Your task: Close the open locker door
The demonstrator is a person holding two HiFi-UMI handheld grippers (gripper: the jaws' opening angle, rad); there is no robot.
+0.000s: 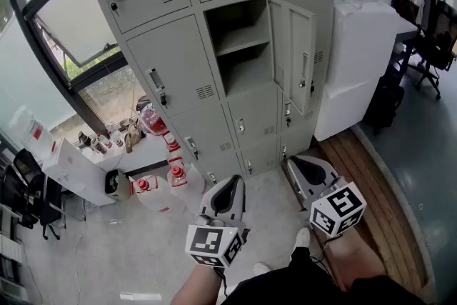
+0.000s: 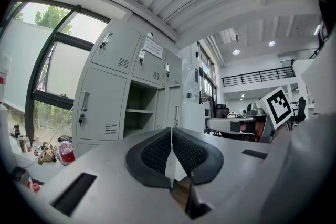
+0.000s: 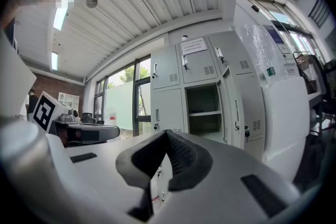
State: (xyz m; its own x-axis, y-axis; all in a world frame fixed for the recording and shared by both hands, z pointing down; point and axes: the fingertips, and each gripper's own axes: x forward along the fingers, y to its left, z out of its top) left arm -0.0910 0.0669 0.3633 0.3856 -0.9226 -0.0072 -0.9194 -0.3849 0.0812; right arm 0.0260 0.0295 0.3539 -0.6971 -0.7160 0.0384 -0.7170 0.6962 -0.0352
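A grey bank of lockers (image 1: 178, 61) stands ahead. One compartment (image 1: 239, 46) in the middle column is open, with a shelf inside and nothing on it. Its door (image 1: 293, 53) swings out to the right, hinged at the right side. The same open compartment (image 2: 135, 113) shows in the left gripper view, and the compartment (image 3: 203, 110) and door (image 3: 231, 110) in the right gripper view. My left gripper (image 1: 232, 186) and right gripper (image 1: 298, 166) are held low, well short of the lockers. Both are shut with nothing between the jaws.
Bottles and a red-capped jug (image 1: 153, 121) clutter the floor left of the lockers, by a white box (image 1: 75, 168). A white cabinet (image 1: 357, 61) stands right of the lockers. A raised wooden strip (image 1: 371, 182) runs along the right. Office chairs (image 1: 428, 46) sit far right.
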